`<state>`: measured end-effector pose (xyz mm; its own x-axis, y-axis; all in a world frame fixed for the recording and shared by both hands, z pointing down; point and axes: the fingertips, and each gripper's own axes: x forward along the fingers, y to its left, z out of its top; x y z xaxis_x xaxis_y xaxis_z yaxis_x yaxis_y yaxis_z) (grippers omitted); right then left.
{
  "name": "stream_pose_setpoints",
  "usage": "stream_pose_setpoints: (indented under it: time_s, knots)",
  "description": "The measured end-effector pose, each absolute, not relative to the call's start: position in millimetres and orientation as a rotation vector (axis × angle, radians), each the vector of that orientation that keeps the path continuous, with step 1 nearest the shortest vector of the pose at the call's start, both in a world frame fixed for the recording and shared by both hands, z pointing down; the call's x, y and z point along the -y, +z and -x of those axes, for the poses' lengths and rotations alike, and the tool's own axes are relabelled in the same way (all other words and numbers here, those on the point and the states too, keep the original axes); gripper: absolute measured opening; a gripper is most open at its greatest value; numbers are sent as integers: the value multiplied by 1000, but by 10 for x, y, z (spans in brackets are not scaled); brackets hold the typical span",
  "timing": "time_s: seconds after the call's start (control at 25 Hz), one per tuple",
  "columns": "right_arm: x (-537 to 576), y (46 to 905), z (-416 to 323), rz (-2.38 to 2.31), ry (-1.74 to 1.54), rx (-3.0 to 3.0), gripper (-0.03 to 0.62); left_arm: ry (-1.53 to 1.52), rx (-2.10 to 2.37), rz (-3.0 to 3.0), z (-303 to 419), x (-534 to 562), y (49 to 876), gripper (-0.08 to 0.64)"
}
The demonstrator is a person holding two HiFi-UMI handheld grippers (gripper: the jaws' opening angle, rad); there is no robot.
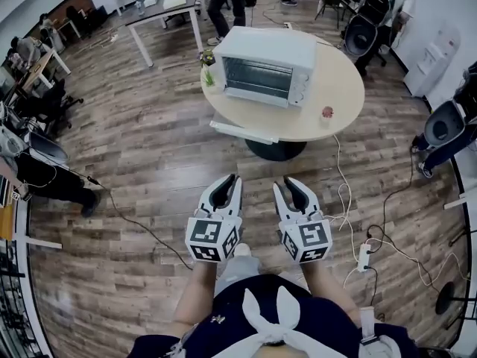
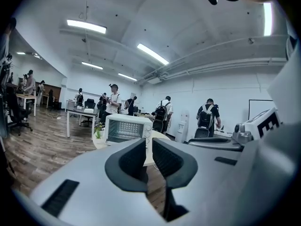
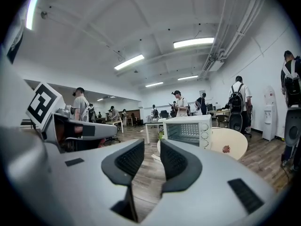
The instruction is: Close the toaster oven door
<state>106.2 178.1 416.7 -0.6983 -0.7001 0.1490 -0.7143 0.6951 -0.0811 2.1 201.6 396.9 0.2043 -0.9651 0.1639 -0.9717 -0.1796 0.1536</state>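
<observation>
Left gripper (image 1: 229,182) has its jaws together on nothing; right gripper (image 1: 286,186) has them slightly apart, also empty, both near, over the wood floor (image 1: 149,148). Farther off, a round table (image 1: 332,88) carries the oven (image 1: 264,66), its door apparently shut, with a plant (image 1: 209,74) at its left. Only the gripper views show ceiling lights (image 3: 193,42) and standing people (image 2: 207,119); only the head view shows a power strip (image 1: 364,256) on the floor at right.
</observation>
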Motion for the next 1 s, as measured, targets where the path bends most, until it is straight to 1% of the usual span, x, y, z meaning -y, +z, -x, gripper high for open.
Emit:
stream_pose_setpoints:
  time_s: [0.08, 0.12, 0.2, 0.4, 0.44, 0.56, 1.0]
  knots:
    - [-1703, 4173, -989, -1182, 207, 2786, 135, 64, 1843, -2257, 72, -1928, 4003, 38]
    - [-1662, 4179, -957, -1192, 210, 2782, 147, 76, 1834, -2262, 113, -1883, 4022, 62]
    - [-1583, 4205, -893, -1214, 220, 2770, 160, 106, 1809, -2272, 194, -1793, 4069, 155]
    - [-1481, 4324, -727, -1234, 261, 2732, 198, 162, 1800, -2279, 445, -1627, 4181, 258]
    - [-1469, 4345, -718, -1238, 266, 2722, 204, 163, 1806, -2278, 487, -1601, 4191, 269]
    - [-1427, 4419, -751, -1258, 282, 2690, 209, 175, 1820, -2278, 584, -1542, 4224, 279]
    - [-1058, 4771, -948, -1327, 345, 2582, 212, 277, 1818, -2198, 900, -1238, 4619, 279]
